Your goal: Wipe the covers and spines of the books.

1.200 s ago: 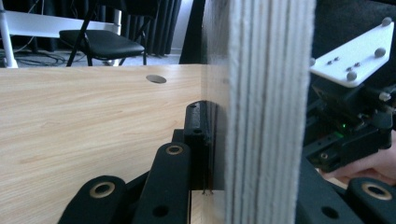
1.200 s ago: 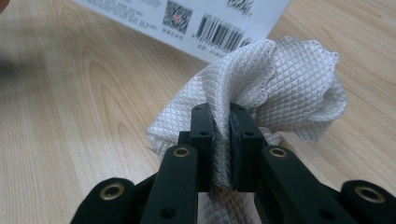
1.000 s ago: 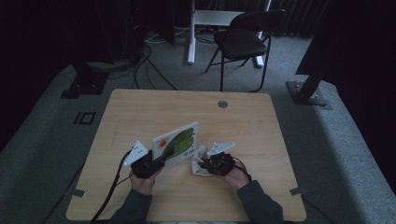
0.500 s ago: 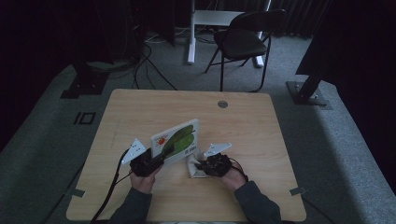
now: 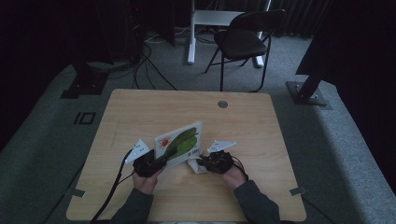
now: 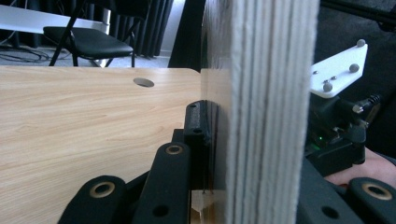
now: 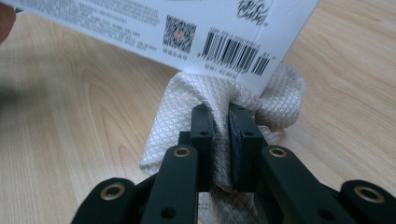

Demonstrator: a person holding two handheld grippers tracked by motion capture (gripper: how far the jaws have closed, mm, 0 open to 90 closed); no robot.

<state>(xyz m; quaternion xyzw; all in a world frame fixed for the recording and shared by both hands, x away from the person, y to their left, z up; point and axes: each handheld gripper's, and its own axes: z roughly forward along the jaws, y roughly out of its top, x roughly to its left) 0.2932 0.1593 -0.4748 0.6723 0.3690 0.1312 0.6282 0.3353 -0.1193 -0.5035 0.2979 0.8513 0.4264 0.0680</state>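
From the high view we see the board book [image 5: 180, 144] propped a little more upright than a second ago, while the white cloth [image 5: 196, 165] has slid closer under its lower corner. The left gripper [image 5: 159, 163] clamps the book's near edge; the right gripper [image 5: 204, 163] pinches the cloth on the pale wooden table [image 5: 261, 140].

In the left gripper view we face the book [image 6: 261, 112] edge-on — thick, layered grey card pages, pressed between the black jaws.

In the right gripper view the jaws are shut on the cloth [image 7: 196, 116] — woven in a fine diamond pattern, crumpled beneath the glossy barcoded cover [image 7: 210, 28].
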